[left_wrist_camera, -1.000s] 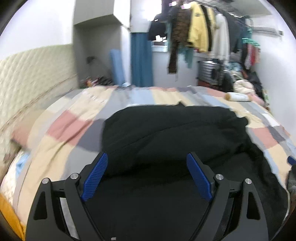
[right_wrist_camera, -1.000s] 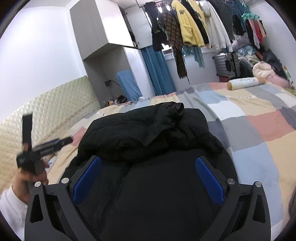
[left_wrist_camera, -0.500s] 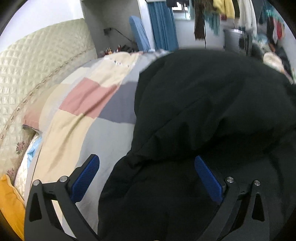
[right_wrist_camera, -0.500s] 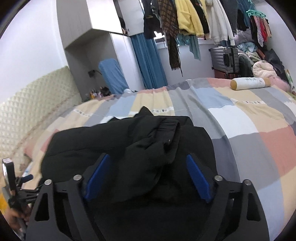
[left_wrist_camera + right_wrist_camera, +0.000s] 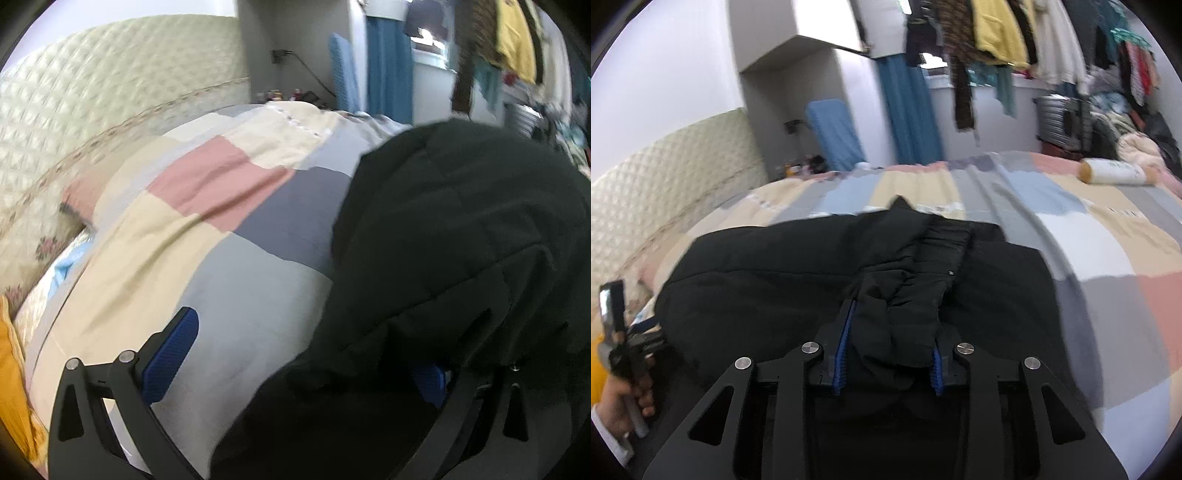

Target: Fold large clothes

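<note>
Right wrist view: the right tongs [image 5: 888, 349] sit at lower centre, their blue-padded fingers [image 5: 844, 350] drawn narrow and pinching a bunched fold of the black padded jacket [image 5: 783, 280]. That jacket lies spread across the patchwork quilt of pastel squares [image 5: 1108, 258] on the bed, filling the middle of the frame. At the lower left edge a bare hand [image 5: 626, 400] holds the handle of the other tool. A cream cylindrical bolster [image 5: 1113, 171] lies on the quilt at the right, and hanging clothes on a rail [image 5: 997, 33] run along the top.

Left wrist view: the left tongs [image 5: 299, 354] stand wide at the bottom, with one blue pad [image 5: 170, 356] over bare quilt at lower left and the other mostly hidden under a hem of the black jacket, which fills the right half. A quilted cream headboard [image 5: 110, 85] occupies the upper left. The picture is blurred.
</note>
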The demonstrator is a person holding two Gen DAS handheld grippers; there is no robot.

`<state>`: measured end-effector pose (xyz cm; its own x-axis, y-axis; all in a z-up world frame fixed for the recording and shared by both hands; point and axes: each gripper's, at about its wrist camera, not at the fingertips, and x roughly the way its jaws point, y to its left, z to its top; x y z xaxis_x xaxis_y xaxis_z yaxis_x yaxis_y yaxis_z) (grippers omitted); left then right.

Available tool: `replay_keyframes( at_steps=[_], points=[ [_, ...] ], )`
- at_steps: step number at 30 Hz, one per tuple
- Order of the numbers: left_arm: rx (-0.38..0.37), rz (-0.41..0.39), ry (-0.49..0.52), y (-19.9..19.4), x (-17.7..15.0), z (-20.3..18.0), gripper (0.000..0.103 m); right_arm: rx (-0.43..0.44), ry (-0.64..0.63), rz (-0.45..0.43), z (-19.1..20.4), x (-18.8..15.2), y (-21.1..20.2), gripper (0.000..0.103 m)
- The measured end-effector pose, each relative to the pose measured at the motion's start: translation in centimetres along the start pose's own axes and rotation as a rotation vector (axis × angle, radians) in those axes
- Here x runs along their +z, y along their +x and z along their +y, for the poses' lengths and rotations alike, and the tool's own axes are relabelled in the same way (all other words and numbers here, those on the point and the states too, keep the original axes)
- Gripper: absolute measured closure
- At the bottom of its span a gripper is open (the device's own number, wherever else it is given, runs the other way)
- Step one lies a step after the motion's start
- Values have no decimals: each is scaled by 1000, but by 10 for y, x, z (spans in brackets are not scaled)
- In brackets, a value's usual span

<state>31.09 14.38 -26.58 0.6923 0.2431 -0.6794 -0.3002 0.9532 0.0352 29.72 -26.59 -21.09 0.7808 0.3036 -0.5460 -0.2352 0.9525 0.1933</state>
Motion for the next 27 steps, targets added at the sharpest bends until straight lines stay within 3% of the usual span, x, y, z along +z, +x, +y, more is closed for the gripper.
replay_keyframes(
  at_steps=[5,8,13,21,23,27],
  points=[
    [-18,19,-60,10,0,12,0,-58,-48,44,7,-7,27,72],
    [-27,16,-48,13,-4,7,0,-31,-4,84,-8,-19,48,72],
    [-36,0,-40,7,-8,1,0,-65,-124,90,2,-18,61,73],
    [-45,12,-58,0,-7,1,0,5,-35,87,-8,-12,32,69],
    [-63,16,-72,-5,-7,2,0,10,-30,73,-8,-9,18,54],
    [-81,-16,-56,-18,-7,-3,1,-2,-67,62,-10,-8,-8,51]
  ],
)
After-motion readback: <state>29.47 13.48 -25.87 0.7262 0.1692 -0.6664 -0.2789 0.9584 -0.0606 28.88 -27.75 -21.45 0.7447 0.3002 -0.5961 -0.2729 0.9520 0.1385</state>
